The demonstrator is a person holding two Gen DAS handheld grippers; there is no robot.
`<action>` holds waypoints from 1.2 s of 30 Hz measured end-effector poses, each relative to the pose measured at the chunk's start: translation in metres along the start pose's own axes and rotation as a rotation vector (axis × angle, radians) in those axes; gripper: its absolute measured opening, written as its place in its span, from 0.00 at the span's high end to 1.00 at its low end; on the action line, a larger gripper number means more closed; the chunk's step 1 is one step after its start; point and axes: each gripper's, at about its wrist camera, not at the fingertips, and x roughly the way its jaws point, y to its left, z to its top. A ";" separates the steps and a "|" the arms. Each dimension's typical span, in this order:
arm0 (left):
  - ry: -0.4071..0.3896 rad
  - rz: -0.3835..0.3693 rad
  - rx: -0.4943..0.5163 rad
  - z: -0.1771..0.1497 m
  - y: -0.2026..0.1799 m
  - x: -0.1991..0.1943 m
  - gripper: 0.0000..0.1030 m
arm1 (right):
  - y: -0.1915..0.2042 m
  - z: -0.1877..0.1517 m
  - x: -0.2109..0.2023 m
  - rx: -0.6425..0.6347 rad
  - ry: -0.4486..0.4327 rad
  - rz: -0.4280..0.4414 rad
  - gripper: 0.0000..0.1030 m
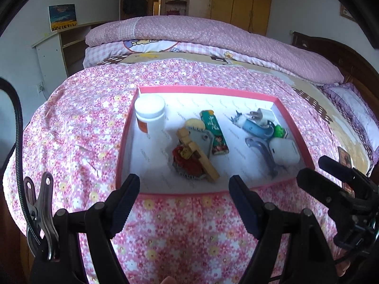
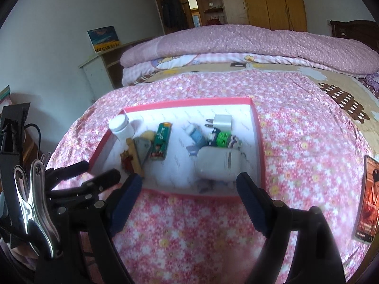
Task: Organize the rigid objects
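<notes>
Both tongs spread wide and empty: left gripper (image 1: 183, 184) hovering just short of the near rim of the pink-edged tray (image 1: 206, 90), right gripper (image 2: 189, 184) likewise poised at that rim, nothing pinched by either. Everything rigid apparently gathered inside the tray already, on the flowered bedspread (image 1: 78, 127). At the left end, a white bottle (image 1: 150, 113) standing upright; just beside it, a heap of a wooden piece (image 1: 201, 153), a grey tag-shaped card (image 1: 201, 139) and a red trinket (image 1: 187, 163), touching or overlapping, with a green box (image 1: 214, 132) lying flat alongside. At the right end, a white earbud case (image 2: 218, 165), a white plug adapter (image 2: 221, 122), a blue toy (image 1: 257, 129) and a green block (image 2: 223, 138) bunched together (exact contacts hard to tell in the blur). Outside the tray, only a phone (image 2: 367, 198) well apart on the right. Judged from this: collecting largely done, perhaps complete; possibly left, untangling the two clusters and deciding about the phone.
</notes>
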 end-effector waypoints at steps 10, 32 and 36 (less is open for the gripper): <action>0.030 0.002 0.002 -0.018 -0.004 -0.001 0.21 | 0.004 -0.021 -0.011 -0.006 0.027 -0.003 0.18; 0.107 0.017 0.005 -0.040 -0.011 0.017 0.21 | -0.007 -0.054 0.003 0.060 0.118 -0.033 0.18; 0.118 0.016 0.004 -0.043 -0.011 0.021 0.21 | -0.007 -0.056 0.006 0.063 0.128 -0.031 0.18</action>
